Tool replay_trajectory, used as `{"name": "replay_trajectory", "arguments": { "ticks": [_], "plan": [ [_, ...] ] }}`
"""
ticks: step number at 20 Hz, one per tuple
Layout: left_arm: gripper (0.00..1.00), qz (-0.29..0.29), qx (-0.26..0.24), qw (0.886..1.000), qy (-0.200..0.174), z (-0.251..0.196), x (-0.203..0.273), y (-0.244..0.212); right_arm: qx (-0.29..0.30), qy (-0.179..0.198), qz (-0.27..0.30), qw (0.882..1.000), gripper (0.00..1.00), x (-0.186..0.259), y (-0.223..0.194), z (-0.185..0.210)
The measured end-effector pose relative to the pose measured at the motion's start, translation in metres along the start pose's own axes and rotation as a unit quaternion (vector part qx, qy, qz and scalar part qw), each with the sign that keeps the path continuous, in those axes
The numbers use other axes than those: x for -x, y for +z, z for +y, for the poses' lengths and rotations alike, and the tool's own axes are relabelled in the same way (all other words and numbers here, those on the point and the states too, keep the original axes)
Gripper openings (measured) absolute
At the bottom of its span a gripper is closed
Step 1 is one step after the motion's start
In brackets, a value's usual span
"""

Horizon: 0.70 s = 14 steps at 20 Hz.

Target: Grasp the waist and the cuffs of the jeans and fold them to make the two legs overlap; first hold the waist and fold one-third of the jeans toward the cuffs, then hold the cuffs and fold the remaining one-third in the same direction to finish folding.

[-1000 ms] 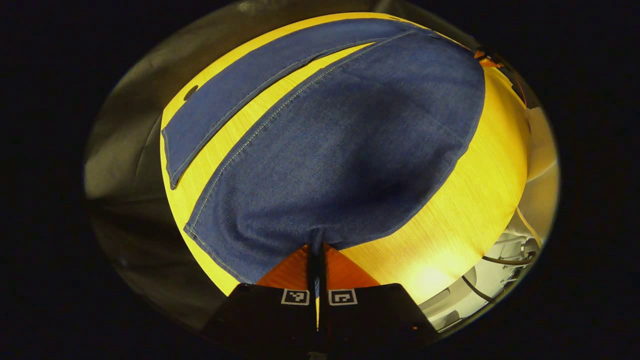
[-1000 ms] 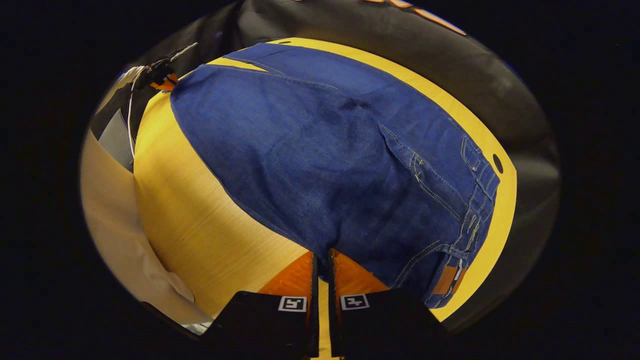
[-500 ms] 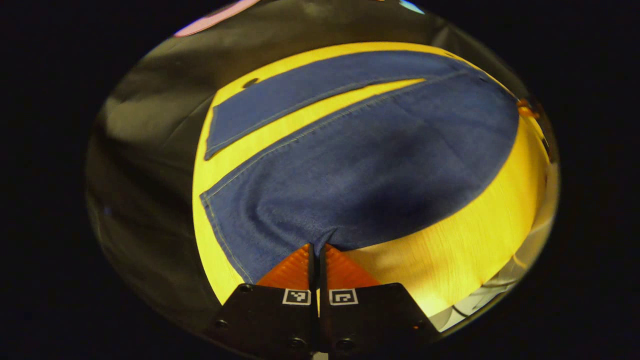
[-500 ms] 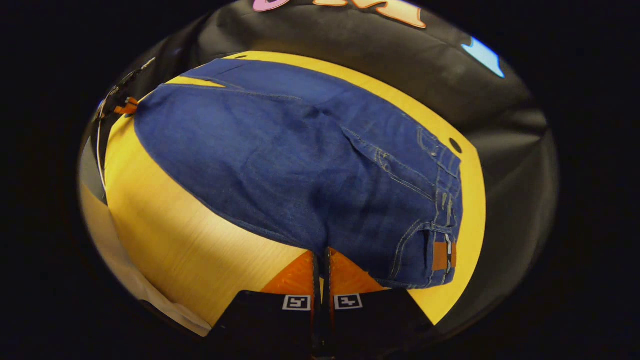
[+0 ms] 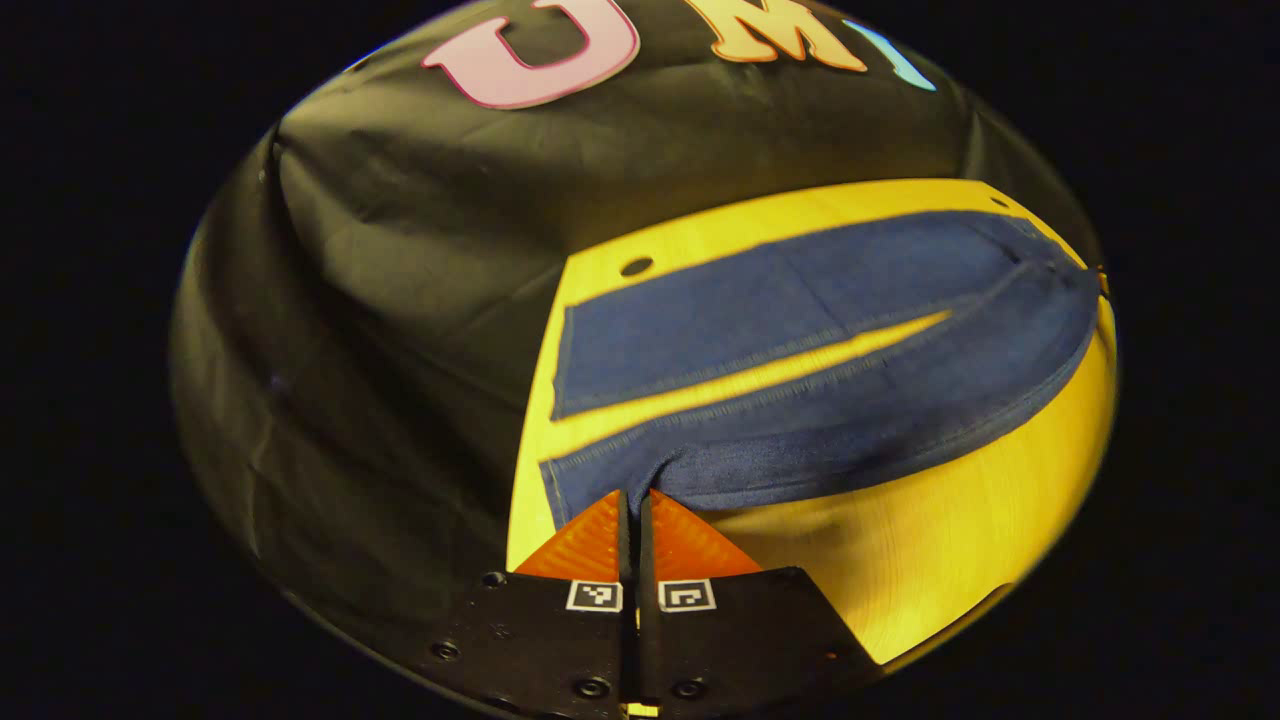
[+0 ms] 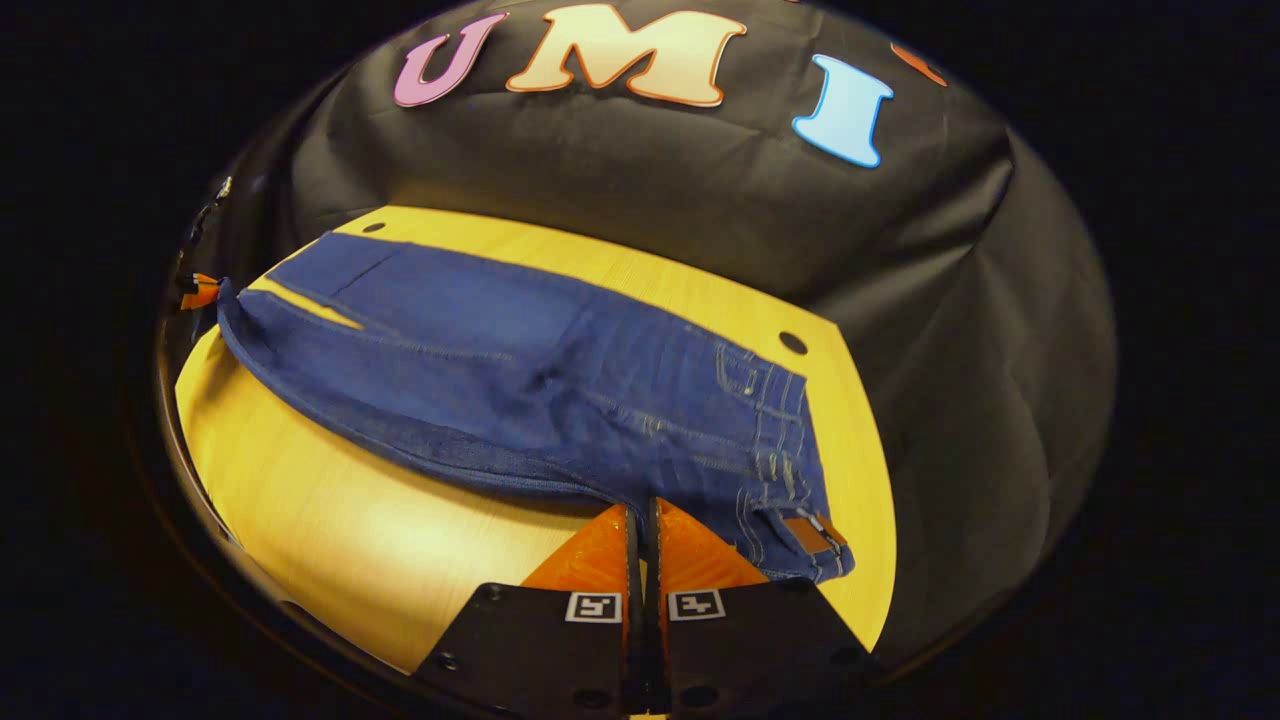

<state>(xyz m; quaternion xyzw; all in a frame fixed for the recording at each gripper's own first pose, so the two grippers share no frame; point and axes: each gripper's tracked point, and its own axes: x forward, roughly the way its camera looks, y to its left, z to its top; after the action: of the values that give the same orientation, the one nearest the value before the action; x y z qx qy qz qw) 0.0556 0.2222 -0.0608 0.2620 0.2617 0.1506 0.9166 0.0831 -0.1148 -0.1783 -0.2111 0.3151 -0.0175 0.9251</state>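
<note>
Two grips at once: my left gripper (image 5: 634, 497) is clenched on the near leg's edge close to the cuffs (image 5: 556, 370), and my right gripper (image 6: 642, 508) is pinched on the same edge near the waist (image 6: 790, 440), so I judge the near leg can swing over the far one. Jeans (image 6: 520, 360) lie lengthwise along the table's (image 6: 330, 520) far edge, near leg raised; heavy blue denim, pale stitching, tan waist patch, on smooth yellow wood grain.

A light yellow wooden tabletop (image 6: 330, 520) with small round dark holes (image 6: 792, 343) near its far edge, brightly lit. Wrinkled black cloth wall (image 6: 640, 190) rises directly behind it.
</note>
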Motion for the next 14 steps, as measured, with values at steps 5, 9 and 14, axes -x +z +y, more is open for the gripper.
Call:
{"name": "replay_trajectory", "arguments": {
  "ticks": [5,9,14],
  "plan": [
    [0.00,-0.046,-0.021,0.998,0.035,0.018,-0.034,0.065,-0.053,-0.050,-0.035,0.997,0.02,-0.024,0.056,-0.012],
    [0.00,-0.082,-0.005,0.995,0.057,0.027,-0.070,0.118,-0.105,-0.083,-0.080,0.988,0.02,-0.057,0.103,-0.023],
    [0.00,-0.104,0.006,0.992,0.072,0.017,-0.142,0.159,-0.163,-0.080,-0.107,0.977,0.00,-0.135,0.139,-0.028]
  ]
}}
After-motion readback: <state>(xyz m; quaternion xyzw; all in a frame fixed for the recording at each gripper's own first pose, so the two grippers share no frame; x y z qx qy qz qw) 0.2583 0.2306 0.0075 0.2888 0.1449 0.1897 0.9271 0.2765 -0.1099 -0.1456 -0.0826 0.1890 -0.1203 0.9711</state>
